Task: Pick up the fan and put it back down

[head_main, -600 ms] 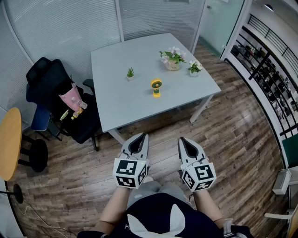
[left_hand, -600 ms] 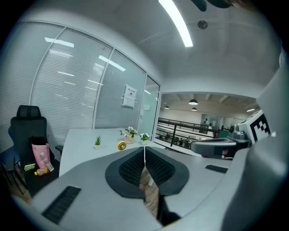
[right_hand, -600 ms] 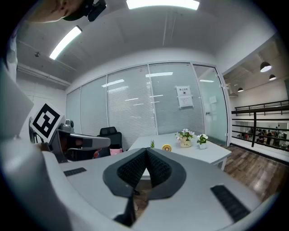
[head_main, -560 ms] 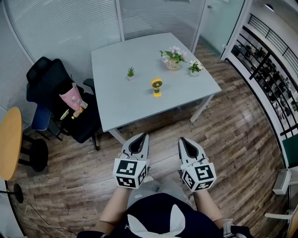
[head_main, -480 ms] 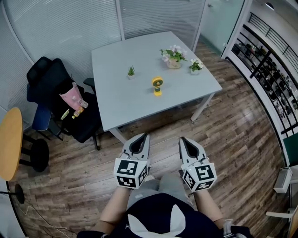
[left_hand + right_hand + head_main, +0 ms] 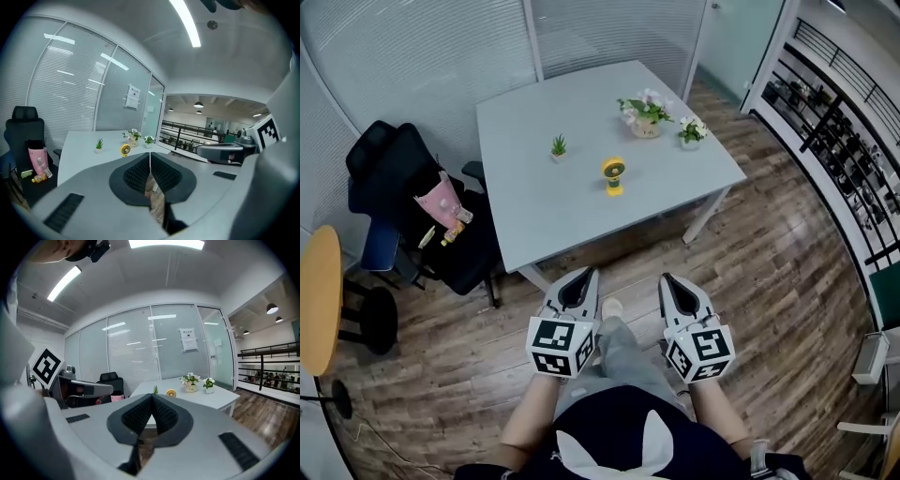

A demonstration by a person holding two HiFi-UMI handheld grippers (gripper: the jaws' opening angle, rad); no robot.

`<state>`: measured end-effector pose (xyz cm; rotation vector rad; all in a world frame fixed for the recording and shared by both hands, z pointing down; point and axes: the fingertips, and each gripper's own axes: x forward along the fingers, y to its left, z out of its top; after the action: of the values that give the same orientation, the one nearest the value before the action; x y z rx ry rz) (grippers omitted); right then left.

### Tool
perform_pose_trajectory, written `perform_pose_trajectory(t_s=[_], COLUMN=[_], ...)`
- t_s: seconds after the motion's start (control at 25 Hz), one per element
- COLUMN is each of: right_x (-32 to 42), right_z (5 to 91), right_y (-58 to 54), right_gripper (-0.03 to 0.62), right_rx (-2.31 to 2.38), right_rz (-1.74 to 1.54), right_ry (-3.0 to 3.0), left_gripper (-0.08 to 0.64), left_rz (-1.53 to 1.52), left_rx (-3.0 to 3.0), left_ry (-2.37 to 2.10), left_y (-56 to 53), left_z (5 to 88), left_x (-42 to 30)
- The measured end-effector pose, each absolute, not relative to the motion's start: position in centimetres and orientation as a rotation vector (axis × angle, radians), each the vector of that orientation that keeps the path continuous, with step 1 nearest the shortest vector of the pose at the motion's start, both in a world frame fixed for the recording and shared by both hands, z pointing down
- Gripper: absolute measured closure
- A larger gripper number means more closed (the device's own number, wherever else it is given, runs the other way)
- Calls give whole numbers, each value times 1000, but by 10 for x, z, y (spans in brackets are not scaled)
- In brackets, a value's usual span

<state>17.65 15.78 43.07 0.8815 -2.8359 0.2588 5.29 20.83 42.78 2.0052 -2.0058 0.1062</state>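
A small yellow fan (image 6: pixel 612 174) stands upright near the middle of the grey table (image 6: pixel 534 211). It shows small and far off in the left gripper view (image 6: pixel 125 149) and the right gripper view (image 6: pixel 171 393). My left gripper (image 6: pixel 588 273) and right gripper (image 6: pixel 667 280) hang side by side over the wooden floor, short of the table's near edge and well away from the fan. Both point toward the table. In each gripper view the jaws meet at the tip, left gripper (image 6: pixel 150 155), right gripper (image 6: pixel 152 397), with nothing between them.
On the table stand a small green plant (image 6: pixel 558 146) and two flower pots (image 6: pixel 644 111) (image 6: pixel 691 131). A black office chair with a pink bag (image 6: pixel 412 206) sits left of the table, a round wooden table (image 6: pixel 317 300) further left. Glass walls lie behind, a railing (image 6: pixel 848 122) to the right.
The person's leg and shoe have stepped forward between the grippers. The table and chair have shifted slightly left in the head view. Both grippers keep their pose and stay shut.
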Motion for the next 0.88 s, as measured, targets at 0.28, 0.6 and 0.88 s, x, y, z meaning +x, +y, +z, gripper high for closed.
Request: perform_pose_trajectory(t_s=[0.28,0.6,0.88], right_x=[144,106,81], right_z=[430,426,422], right_y=[118,66,24], right_gripper=[588,585,480], right_rx=[867,845,819], right_rz=[239,230,246], right_ry=[-2840,-2848,-2862], left_gripper=[535,535,535], left_rz=[114,114,112], left_rx=[2005,1996,1976], left_ry=[-2010,-2007,-2010], left_y=[173,121,84], left_z=[425,425,425], left_x=[21,-19,-48])
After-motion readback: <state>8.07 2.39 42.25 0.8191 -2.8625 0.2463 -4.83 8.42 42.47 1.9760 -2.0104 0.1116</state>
